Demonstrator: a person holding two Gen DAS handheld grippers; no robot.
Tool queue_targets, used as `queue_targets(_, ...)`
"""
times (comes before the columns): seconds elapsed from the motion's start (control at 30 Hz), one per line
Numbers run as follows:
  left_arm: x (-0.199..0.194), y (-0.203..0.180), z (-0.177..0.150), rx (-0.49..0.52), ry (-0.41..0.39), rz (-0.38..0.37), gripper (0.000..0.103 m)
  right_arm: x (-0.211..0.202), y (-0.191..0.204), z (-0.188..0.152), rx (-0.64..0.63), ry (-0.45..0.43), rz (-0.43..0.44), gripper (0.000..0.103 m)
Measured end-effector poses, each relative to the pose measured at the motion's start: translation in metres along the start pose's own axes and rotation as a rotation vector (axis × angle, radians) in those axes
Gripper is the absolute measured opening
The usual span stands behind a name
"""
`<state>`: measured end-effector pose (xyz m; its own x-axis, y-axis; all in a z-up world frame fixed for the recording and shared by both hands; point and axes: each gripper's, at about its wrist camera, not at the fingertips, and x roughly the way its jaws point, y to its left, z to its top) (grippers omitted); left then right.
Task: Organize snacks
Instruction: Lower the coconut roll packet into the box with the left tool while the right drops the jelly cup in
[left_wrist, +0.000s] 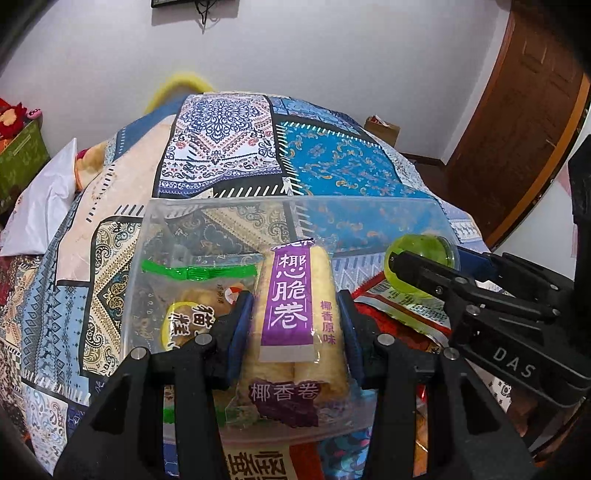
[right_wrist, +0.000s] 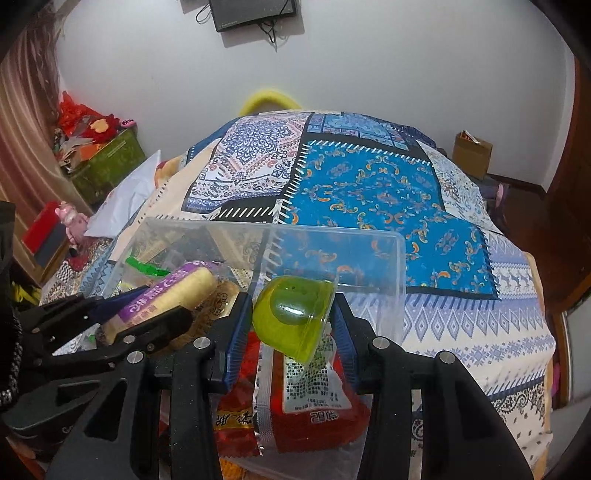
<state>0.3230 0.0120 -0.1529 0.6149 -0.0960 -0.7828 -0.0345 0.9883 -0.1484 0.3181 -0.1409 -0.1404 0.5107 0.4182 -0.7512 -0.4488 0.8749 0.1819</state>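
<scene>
My left gripper is shut on a clear pack of coconut egg rolls with a purple label, held over a clear plastic box on the bed. A green-sealed snack pack lies inside the box. My right gripper is shut on a green jelly cup, held above red snack packets just beside the box. The right gripper with the cup shows at the right of the left wrist view. The left gripper with the roll pack shows at the left of the right wrist view.
A patchwork blue bedspread covers the bed. A white pillow lies at the left. A green storage box with red toys stands by the wall. A cardboard box and a wooden door are at the right.
</scene>
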Motion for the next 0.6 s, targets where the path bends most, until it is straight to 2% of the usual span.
queue_targets(0.23,0.004,0.002,0.001,-0.017,0.042,-0.014,0.047,0.002,0.003,-0.002,-0.024,0.032,-0.016,0.041)
queue_targets(0.37,-0.009,-0.002,-0.001,0.01,0.025,0.0,0.047,-0.005,0.003,-0.003,-0.021,0.034,-0.001,0.045)
queue_targets(0.6,-0.053,-0.005,-0.002,0.04,-0.035,-0.002,0.048,-0.042,0.007,-0.006,-0.011,-0.023,0.017,0.055)
